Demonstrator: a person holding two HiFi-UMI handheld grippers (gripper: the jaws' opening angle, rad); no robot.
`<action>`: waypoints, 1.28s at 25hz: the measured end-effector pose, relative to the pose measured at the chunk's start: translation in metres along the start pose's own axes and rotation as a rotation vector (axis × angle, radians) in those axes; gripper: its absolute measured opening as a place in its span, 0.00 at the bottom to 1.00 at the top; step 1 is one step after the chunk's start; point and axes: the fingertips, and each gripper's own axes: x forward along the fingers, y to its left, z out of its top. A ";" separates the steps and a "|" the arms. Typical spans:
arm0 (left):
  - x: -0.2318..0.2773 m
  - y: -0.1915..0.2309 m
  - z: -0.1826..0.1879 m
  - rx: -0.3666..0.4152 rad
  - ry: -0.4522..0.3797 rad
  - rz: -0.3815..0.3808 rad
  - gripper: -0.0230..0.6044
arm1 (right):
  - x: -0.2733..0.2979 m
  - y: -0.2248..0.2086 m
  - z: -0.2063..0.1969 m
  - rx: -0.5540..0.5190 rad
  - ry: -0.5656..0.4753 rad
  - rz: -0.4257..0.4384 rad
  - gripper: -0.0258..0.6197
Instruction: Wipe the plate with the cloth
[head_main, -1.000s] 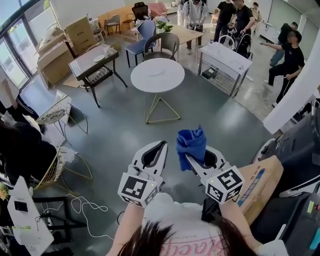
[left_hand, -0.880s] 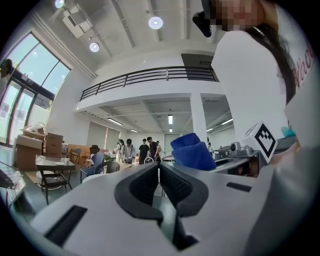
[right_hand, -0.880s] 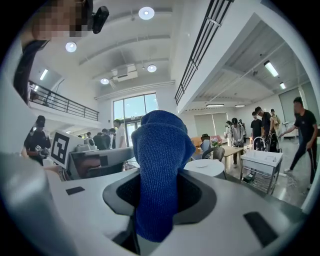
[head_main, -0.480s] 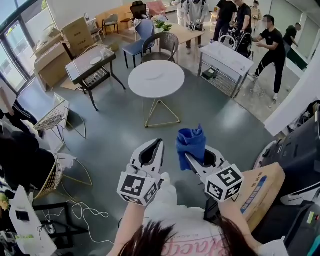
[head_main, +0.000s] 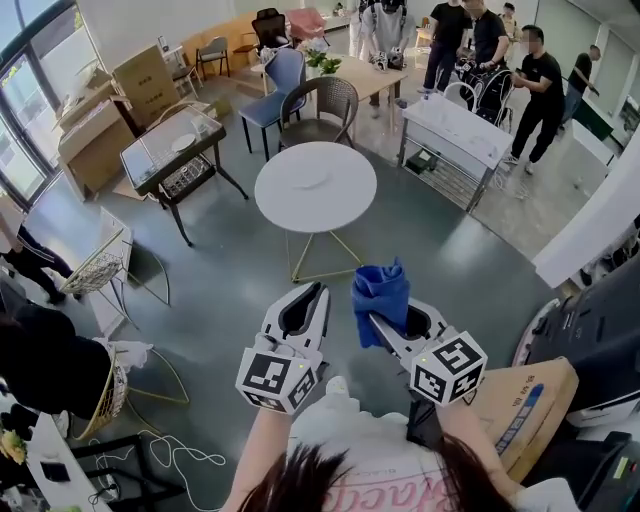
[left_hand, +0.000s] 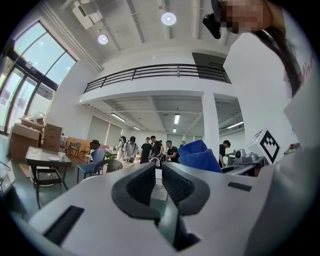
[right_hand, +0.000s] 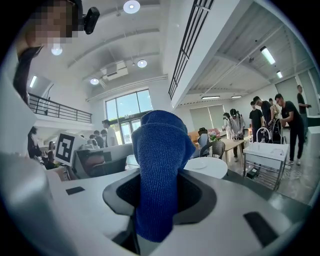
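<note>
While both tongs are held out side by side above the grey floor (head_main: 225, 270), the blue cloth (head_main: 380, 297) is gripped in the right tongs (head_main: 390, 314) and is bunched up above them. The left tongs (head_main: 319, 290), at nine o'clock of the cloth, are held narrow. Their jaws have just been opening a little, and nothing is seen between them. The plate (head_main: 316, 183) is seen on the round white bench (head_main: 352, 205) at twelve o'clock, well apart from the cloth. People (head_main: 487, 40) are seen far off at one o'clock.
</note>
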 end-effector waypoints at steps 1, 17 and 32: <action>0.007 0.008 0.001 -0.004 -0.002 -0.005 0.09 | 0.011 -0.005 0.004 -0.002 -0.001 0.000 0.28; 0.091 0.097 -0.009 -0.068 0.053 -0.014 0.47 | 0.112 -0.069 0.037 0.003 -0.020 -0.051 0.28; 0.209 0.190 -0.009 0.048 0.143 0.099 0.05 | 0.220 -0.188 0.083 0.001 0.014 -0.008 0.28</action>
